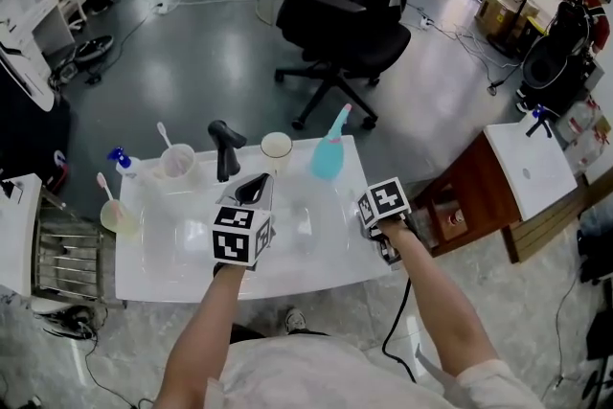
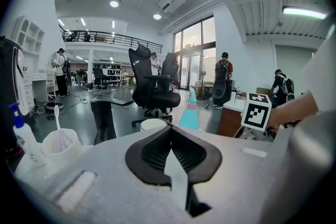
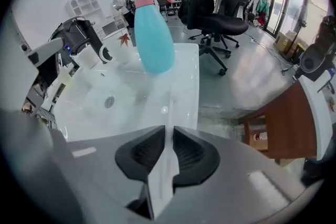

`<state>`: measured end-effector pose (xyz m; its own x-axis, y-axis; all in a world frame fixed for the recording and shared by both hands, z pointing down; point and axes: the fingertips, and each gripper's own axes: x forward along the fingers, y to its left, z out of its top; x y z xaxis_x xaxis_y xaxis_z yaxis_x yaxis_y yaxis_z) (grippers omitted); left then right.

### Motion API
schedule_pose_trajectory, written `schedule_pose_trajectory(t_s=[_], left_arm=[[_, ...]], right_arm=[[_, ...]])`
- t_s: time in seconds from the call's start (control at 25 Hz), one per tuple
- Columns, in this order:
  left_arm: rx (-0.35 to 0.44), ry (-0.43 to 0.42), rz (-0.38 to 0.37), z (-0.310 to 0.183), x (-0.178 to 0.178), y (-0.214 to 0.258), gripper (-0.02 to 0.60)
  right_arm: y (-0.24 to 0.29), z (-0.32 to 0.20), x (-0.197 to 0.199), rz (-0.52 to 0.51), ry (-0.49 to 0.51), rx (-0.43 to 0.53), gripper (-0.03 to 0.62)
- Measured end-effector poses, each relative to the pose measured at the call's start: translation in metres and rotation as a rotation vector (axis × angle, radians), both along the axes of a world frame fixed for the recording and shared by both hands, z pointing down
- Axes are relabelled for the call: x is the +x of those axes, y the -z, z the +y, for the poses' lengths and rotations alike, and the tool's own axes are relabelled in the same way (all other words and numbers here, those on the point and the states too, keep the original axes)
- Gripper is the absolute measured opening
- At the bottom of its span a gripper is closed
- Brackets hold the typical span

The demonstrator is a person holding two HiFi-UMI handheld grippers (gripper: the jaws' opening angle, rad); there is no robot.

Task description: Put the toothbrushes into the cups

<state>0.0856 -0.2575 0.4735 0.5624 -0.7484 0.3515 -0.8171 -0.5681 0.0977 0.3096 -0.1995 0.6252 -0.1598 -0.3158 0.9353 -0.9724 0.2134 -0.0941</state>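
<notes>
My right gripper (image 3: 169, 126) has its jaws pinched on a faint, pale toothbrush (image 3: 170, 105) that lies along the sink's (image 1: 192, 278) right rim, close to the edge. Beyond it stands the teal spray bottle (image 3: 152, 34). The open cup (image 1: 276, 146) sits on the far rim beside the faucet (image 1: 225, 148). My left gripper (image 2: 171, 126), jaws together on nothing, hovers over the basin. Each gripper carries square black-and-white markers (image 1: 237, 242).
</notes>
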Motion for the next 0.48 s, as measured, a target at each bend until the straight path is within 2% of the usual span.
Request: schedule_pose_trajectory(t_s=[0.48], left_arm=[[0.001, 0.025, -0.002, -0.0036, -0.0093, 0.001, 0.005]], right_arm=[[-0.0001, 0.0011, -0.0032, -0.033, 0.049, -0.016, 0.046]])
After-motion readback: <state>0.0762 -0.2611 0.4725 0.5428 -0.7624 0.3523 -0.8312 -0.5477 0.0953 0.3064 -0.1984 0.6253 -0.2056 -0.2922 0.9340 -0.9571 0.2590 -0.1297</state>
